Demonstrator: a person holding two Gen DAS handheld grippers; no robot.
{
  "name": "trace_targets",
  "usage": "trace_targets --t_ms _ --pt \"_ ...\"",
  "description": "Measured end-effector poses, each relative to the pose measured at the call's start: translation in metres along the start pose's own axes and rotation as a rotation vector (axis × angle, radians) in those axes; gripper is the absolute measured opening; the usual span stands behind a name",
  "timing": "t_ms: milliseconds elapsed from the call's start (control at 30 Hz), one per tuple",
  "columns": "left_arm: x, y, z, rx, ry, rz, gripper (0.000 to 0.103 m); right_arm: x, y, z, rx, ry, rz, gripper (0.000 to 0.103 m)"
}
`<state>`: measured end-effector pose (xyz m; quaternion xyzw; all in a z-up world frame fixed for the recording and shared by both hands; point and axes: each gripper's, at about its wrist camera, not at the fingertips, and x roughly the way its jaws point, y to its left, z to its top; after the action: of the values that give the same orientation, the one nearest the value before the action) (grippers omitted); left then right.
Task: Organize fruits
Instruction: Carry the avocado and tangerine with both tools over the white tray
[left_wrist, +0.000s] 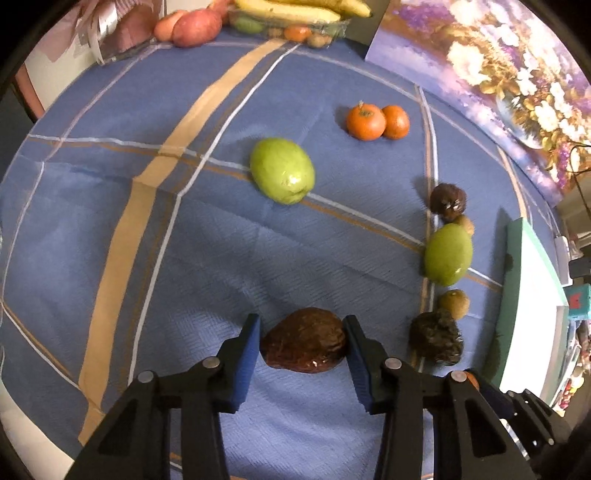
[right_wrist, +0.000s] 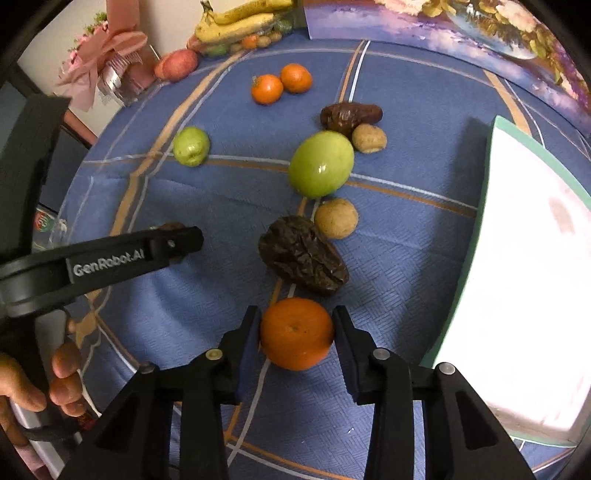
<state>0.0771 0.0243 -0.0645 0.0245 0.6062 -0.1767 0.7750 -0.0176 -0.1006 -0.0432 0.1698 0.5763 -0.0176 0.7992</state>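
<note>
On the blue checked tablecloth (left_wrist: 184, 277), the left gripper (left_wrist: 303, 341) has its pads against a dark brown wrinkled fruit (left_wrist: 304, 341), while the right gripper (right_wrist: 297, 334) clamps an orange (right_wrist: 296, 333) beside the white tray (right_wrist: 517, 295); both fruits rest on the cloth.

Three oranges: one (right_wrist: 295, 334) at the near edge and a touching pair (right_wrist: 267, 89) (right_wrist: 296, 77) farther back. Two green fruits, one large (right_wrist: 320, 164) and one small (right_wrist: 191, 146). Three dark wrinkled dates on the cloth (right_wrist: 303, 260) (right_wrist: 349, 114) (left_wrist: 304, 341). Two small tan round fruits (right_wrist: 336, 218) (right_wrist: 369, 138). One bunch of bananas (right_wrist: 236, 22) at the far edge, beside one reddish fruit (right_wrist: 177, 64). One white tray (right_wrist: 524, 280) with a green rim.
</note>
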Motion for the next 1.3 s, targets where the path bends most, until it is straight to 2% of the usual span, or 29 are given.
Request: trace_targets --t_ms 267,433,567,733,1067,1300 --pt "-0.043 -0.020 0.004 0.065 -0.083 -0.054 0.047 -0.039 -0.009 0.006 0.030 -0.106 -0.003 0.041" --pt "-0.057 -0.047 0.015 0.132 -0.109 -0.089 0.047 -0.056 -0.029 0.014 0.075 -0.155 -0.099 0.041" --pt "-0.063 -0.074 0.015 0.195 -0.122 -0.103 0.047 -0.066 -0.059 0.020 0.159 -0.176 -0.132 0.041" --pt "-0.062 -0.116 0.020 0.289 -0.127 -0.113 0.047 -0.080 -0.109 0.025 0.261 -0.190 -0.164 0.041" --pt "-0.043 -0.213 0.024 0.495 -0.115 -0.121 0.047 -0.095 -0.179 0.032 0.372 -0.222 -0.239 0.041" --pt "-0.025 -0.259 0.017 0.600 -0.101 -0.112 0.047 -0.108 -0.219 0.021 0.448 -0.238 -0.290 0.041"
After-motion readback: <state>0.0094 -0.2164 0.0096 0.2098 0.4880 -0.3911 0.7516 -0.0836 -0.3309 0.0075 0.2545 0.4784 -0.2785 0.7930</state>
